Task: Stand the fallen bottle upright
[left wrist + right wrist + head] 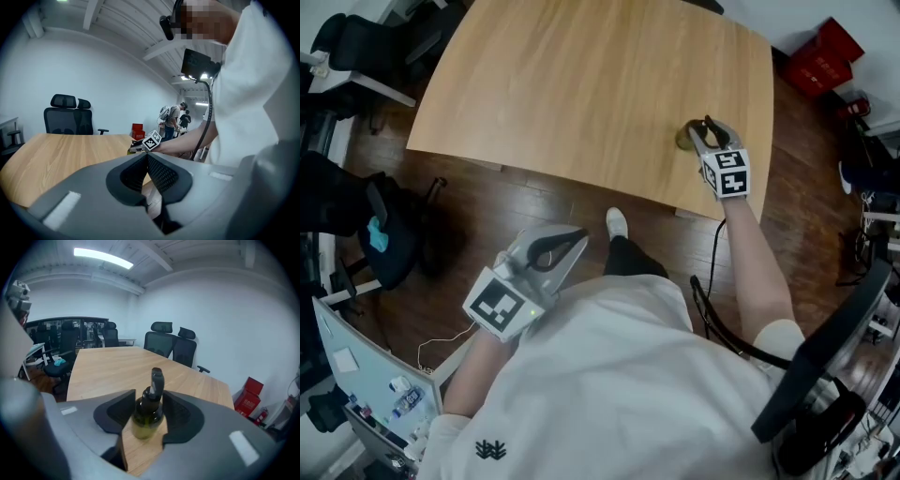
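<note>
A dark green bottle [687, 138] with a black pump top stands upright on the wooden table [581, 84], near its right front corner. My right gripper [706, 132] reaches over the table edge and flanks it. In the right gripper view the bottle [149, 414] rests on its base between the two pads, and the right gripper [149, 399] is slightly open around it. My left gripper [570, 242] hangs below the table edge, close to my body, shut and empty. In the left gripper view the left gripper [146, 158] points towards the table and the right hand's marker cube [152, 139].
Black office chairs [171, 348] stand at the far side of the table and another chair [356, 47] at the left. Red boxes [820, 56] sit on the floor beyond the right corner. A dark seat [394, 234] is on the floor at my left. People [174, 117] stand far back.
</note>
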Tool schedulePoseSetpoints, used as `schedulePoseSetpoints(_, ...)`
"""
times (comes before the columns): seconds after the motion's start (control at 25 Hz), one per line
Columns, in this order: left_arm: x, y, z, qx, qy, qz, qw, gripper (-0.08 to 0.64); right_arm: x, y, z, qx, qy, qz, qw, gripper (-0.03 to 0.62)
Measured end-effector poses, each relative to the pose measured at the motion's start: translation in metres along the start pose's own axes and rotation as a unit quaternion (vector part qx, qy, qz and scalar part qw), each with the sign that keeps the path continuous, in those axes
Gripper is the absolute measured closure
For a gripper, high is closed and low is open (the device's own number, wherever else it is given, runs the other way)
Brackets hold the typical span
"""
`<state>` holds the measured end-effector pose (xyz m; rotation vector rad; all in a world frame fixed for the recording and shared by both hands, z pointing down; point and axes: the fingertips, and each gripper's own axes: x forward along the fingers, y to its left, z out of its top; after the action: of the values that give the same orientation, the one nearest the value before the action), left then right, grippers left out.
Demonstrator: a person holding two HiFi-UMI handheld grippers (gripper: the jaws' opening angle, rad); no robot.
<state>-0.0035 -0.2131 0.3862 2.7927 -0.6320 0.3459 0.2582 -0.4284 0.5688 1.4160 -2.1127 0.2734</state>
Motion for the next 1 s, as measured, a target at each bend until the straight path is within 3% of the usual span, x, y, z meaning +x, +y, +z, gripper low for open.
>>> schedulePoseSetpoints(0.04, -0.009, -0.005, -0.001, 0.002, -0.005, 0.001, 1.0, 0.56, 0.0, -0.004, -0.001, 0.009, 0.005, -0.007, 1.0, 0.352)
schedulePoseSetpoints(0.08, -0.019, -0.009, -0.003, 0.005, -0.01, 0.003, 0.9999, 0.56, -0.003, -0.009, 0.0, 0.02, 0.008, -0.018, 1.0, 0.318)
schedulePoseSetpoints(0.2, -0.056, -0.021, -0.015, 0.012, -0.026, 0.008, 0.9996, 0.56, -0.038, -0.012, 0.009, 0.048, -0.005, -0.059, 0.997, 0.318)
schedulePoseSetpoints(0.32, -0.094, -0.03, -0.036, 0.017, -0.032, 0.01, 0.9993, 0.56, -0.097, 0.02, 0.015, 0.065, -0.025, -0.073, 0.995, 0.319)
schedulePoseSetpoints(0.52, -0.13, -0.065, -0.065, 0.009, -0.022, -0.037, 0.999, 0.56, -0.211, 0.112, -0.01, 0.104, -0.026, -0.06, 0.992, 0.319)
schedulePoseSetpoints(0.68, -0.139, -0.096, -0.075, 0.024, -0.013, -0.078, 0.9966, 0.56, -0.29, 0.181, -0.029, 0.122, -0.027, -0.042, 0.991, 0.319)
schedulePoseSetpoints(1.0, -0.147, -0.176, -0.077, 0.049, -0.026, -0.1, 0.9935, 0.56, -0.413, 0.278, -0.062, 0.13, -0.057, -0.013, 0.99, 0.319)
